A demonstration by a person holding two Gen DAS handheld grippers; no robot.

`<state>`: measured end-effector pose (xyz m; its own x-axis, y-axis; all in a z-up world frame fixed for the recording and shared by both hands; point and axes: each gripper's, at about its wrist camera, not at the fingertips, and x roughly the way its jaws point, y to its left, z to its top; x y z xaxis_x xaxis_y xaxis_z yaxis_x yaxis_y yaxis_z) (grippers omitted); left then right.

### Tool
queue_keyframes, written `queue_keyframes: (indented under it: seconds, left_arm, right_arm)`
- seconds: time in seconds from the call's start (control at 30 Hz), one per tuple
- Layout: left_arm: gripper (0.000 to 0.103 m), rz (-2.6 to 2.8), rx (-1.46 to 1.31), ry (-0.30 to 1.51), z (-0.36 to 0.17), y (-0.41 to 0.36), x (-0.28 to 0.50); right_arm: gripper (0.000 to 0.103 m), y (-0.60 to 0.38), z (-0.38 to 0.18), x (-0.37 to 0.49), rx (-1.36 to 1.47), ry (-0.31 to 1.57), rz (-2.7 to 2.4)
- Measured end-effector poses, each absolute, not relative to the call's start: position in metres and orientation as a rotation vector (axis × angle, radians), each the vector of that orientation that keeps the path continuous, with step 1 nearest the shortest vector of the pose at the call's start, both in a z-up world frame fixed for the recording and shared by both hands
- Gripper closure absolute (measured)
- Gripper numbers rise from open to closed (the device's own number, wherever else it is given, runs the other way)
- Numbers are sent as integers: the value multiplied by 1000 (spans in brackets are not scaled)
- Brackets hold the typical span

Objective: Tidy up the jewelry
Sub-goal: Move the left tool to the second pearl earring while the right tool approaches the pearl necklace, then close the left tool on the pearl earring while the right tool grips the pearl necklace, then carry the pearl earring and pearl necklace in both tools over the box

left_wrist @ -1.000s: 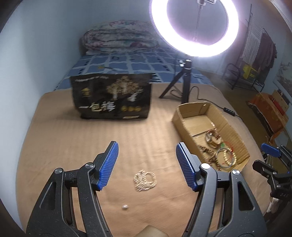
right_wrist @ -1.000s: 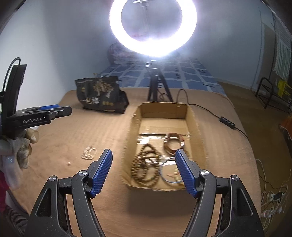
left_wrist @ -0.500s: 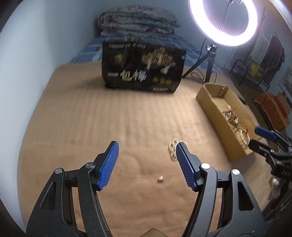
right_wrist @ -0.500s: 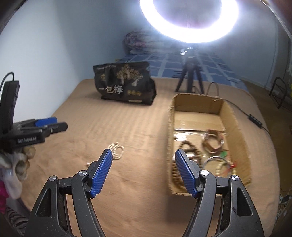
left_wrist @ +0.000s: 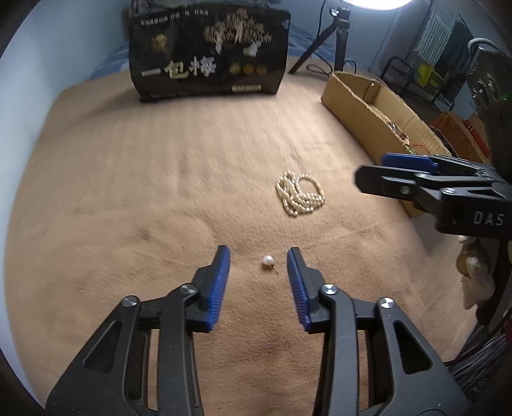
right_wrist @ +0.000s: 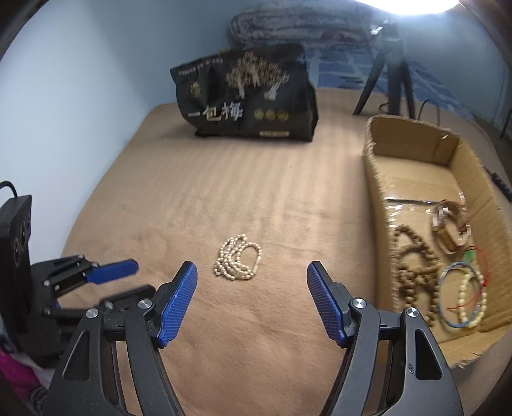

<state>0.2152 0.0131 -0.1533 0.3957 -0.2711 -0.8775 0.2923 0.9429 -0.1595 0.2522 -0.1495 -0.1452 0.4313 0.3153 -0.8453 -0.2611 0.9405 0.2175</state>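
A single pearl stud earring (left_wrist: 268,260) lies on the tan blanket, right between the blue fingertips of my left gripper (left_wrist: 258,255), which is open around it without touching. A coiled pearl necklace (left_wrist: 300,197) lies just beyond it; it also shows in the right wrist view (right_wrist: 237,258), a little ahead of my right gripper (right_wrist: 252,269), which is wide open and empty. A cardboard box (right_wrist: 377,192) at the right holds wooden bead bracelets (right_wrist: 416,265) and several bangles. The right gripper also shows in the left wrist view (left_wrist: 393,171).
A black printed bag (left_wrist: 209,51) stands at the back of the blanket (left_wrist: 128,192). A ring light tripod (right_wrist: 388,64) stands behind the box, with a cable. Folded bedding (right_wrist: 300,25) lies beyond. The left gripper's side (right_wrist: 96,278) shows at the left.
My left gripper has dropped low and forward over the pearl stud, its jaws narrower than before. My right gripper has moved left and down toward the pearl necklace.
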Motion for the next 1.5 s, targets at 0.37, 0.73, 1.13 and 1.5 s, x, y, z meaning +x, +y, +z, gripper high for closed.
queue_keyframes:
  seconds: [0.37,0.73,1.13,1.5]
  left_arm:
    - [72,-353,13,1158,-173,16,225]
    - [75,-367,43,1162,-184,7,228]
    - [95,-375,100,1136,-188,-2,220]
    - [102,-333,102,1125,-185,1,219]
  right_arm:
    - [33,-132,-179,280,105,1159,365]
    - [40,-116,-201,291,12,1197,329]
    - [65,-105,-205,283,-149,1156,296]
    - [96,-115,-193,279,-142,1123,317]
